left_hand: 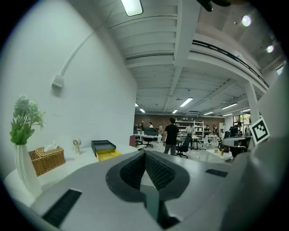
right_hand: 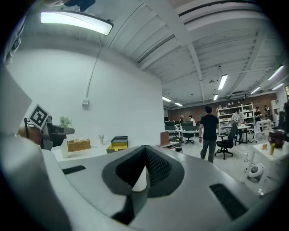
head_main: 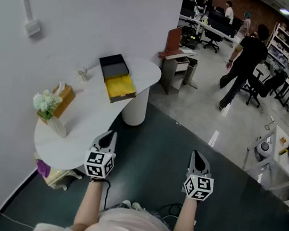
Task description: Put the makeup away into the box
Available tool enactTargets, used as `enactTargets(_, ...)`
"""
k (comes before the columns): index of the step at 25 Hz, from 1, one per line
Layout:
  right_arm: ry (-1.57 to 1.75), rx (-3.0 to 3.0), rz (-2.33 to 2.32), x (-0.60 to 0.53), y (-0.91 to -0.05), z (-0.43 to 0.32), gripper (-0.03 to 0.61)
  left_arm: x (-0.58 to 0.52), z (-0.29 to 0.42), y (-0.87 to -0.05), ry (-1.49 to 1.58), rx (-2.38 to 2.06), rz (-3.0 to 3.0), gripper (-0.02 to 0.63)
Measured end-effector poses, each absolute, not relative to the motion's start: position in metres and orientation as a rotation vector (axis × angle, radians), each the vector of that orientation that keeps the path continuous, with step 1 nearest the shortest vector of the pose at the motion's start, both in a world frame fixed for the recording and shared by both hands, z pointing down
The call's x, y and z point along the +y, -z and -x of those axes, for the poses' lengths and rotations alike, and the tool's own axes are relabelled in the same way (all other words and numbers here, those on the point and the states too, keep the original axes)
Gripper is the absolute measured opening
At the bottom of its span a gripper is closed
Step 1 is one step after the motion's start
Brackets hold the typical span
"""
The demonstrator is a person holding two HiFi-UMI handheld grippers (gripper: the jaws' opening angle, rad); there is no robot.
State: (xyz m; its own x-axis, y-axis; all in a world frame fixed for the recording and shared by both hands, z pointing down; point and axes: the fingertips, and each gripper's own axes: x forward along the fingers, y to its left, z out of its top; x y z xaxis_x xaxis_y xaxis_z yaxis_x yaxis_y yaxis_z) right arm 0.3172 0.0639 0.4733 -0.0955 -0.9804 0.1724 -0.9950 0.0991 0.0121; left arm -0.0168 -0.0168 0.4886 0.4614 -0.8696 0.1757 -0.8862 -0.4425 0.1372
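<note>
The white curved tabletop [head_main: 96,116] stands against the wall and serves as the anchor here. Beyond its far end, a person [head_main: 244,62] in dark clothes walks across the open office floor. The box [head_main: 116,78] sits on the far part of the tabletop, lid open, its yellow inside showing. No makeup can be made out from here. Nearer along the tabletop's wall side rests a wicker tissue basket [head_main: 63,100], with a vase of pale flowers [head_main: 46,104] just beside it. A small fan [head_main: 83,74] stands close to the box. The left tongs [head_main: 111,134] hover at the tabletop's near edge, pressed together and empty. The right tongs [head_main: 197,153] hang well apart from the tabletop, over dark floor, also pressed together on nothing.
</note>
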Motion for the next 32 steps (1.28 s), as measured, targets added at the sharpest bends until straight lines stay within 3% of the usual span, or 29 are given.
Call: enactTargets(32,-0.212,-2.2,-2.059,0.063,-0.478,-0.309,0.015,-0.014,0.021,-0.501,-0.016,-1.371,-2.502,0.029)
